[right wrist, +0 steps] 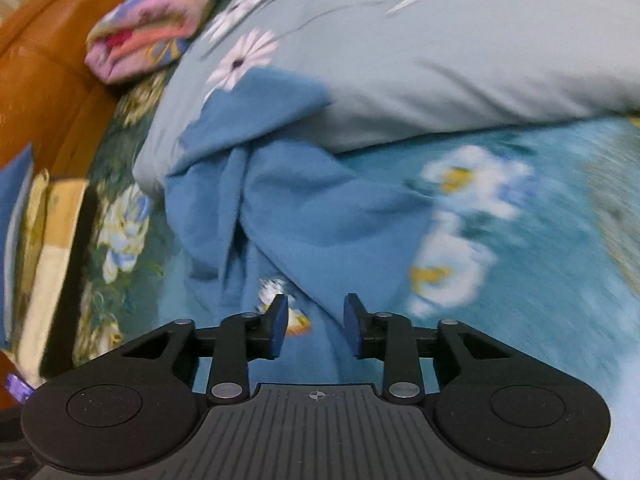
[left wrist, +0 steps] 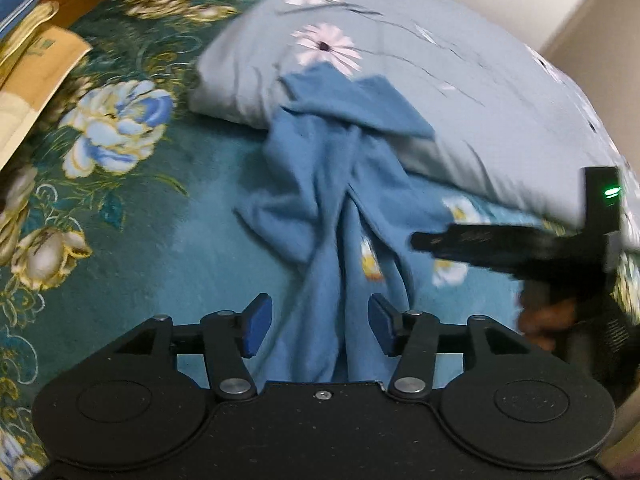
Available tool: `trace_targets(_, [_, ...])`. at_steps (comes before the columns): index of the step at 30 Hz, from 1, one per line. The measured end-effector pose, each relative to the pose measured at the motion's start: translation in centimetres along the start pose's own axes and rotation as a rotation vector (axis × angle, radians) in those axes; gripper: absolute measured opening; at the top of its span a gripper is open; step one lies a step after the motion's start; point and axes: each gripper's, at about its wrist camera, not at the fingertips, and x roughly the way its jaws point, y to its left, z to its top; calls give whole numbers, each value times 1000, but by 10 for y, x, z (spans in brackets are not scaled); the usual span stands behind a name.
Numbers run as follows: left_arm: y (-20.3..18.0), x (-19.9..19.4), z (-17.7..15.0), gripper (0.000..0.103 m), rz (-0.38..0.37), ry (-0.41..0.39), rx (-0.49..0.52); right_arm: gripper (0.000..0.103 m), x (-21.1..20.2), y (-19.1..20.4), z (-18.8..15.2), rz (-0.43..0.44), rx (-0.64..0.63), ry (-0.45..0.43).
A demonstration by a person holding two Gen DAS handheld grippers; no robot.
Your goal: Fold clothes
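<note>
While jaws gape, blue garment (left wrist: pixel 320 200) unpinched

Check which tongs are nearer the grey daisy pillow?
Right, I'd judge. The right tongs sit beside the pillow's near edge; the left tongs sit back over the blue garment. Both open.

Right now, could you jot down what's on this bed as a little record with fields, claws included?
Surface: bedspread, teal with large flowers
Garment: blue garment, crumpled, its top edge lying up on the quilt
Quilt: grey-blue quilt with daisy print, behind the garment
Far corner: pink patterned bundle near the wooden headboard
Left claw: open, garment lying between the pads, not pinched
Right claw: open, narrower gap, over the garment's lower edge
Folding: not yet done, cloth bunched
</note>
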Motion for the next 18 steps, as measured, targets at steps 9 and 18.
trace_targets(9, [9, 15, -10, 56, 84, 71, -79, 29, 63, 36, 18, -88, -218, 32])
trace_targets(18, [-10, 26, -7, 57, 111, 106, -83, 2, 19, -11, 34, -38, -123, -60])
